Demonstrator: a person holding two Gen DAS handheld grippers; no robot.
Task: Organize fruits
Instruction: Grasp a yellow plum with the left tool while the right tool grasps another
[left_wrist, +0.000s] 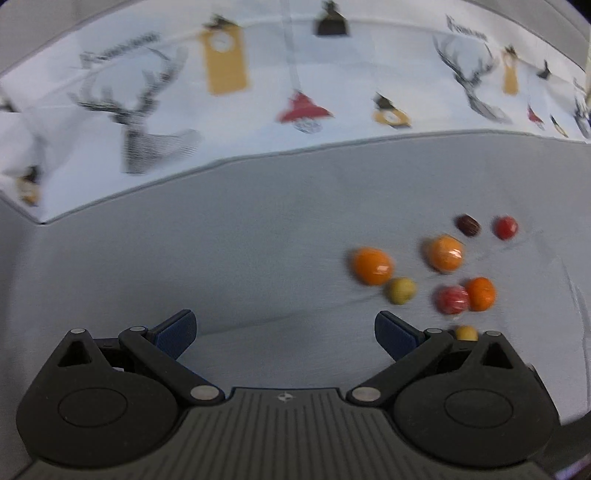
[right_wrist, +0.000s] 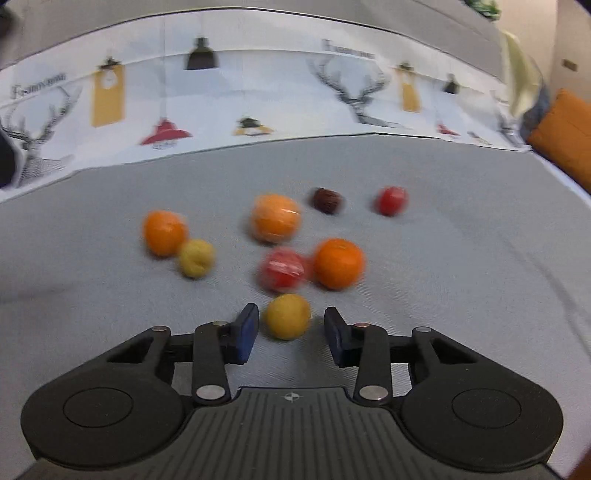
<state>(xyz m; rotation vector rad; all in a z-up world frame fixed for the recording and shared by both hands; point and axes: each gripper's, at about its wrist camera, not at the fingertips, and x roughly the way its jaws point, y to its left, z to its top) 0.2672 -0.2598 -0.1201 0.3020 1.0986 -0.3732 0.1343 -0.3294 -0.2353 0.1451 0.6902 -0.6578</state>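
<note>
Several fruits lie loose on a grey cloth (right_wrist: 443, 258). In the right wrist view there are three oranges (right_wrist: 164, 232) (right_wrist: 276, 218) (right_wrist: 338, 263), a red wrapped fruit (right_wrist: 283, 272), a yellow fruit (right_wrist: 196, 257), a dark brown one (right_wrist: 328, 200) and a red one (right_wrist: 390, 200). My right gripper (right_wrist: 290, 314) straddles a second yellow fruit (right_wrist: 288, 316), with a small gap showing at each pad. My left gripper (left_wrist: 284, 319) stands wide open over bare cloth. The fruit cluster (left_wrist: 445, 253) lies to its right, and the second yellow fruit (left_wrist: 466, 333) peeks out behind its right finger.
A white cloth printed with deer heads and lamps (right_wrist: 351, 92) runs along the far side of the grey surface (left_wrist: 221, 240). An orange cushion (right_wrist: 565, 136) sits at the far right. Both views are blurred.
</note>
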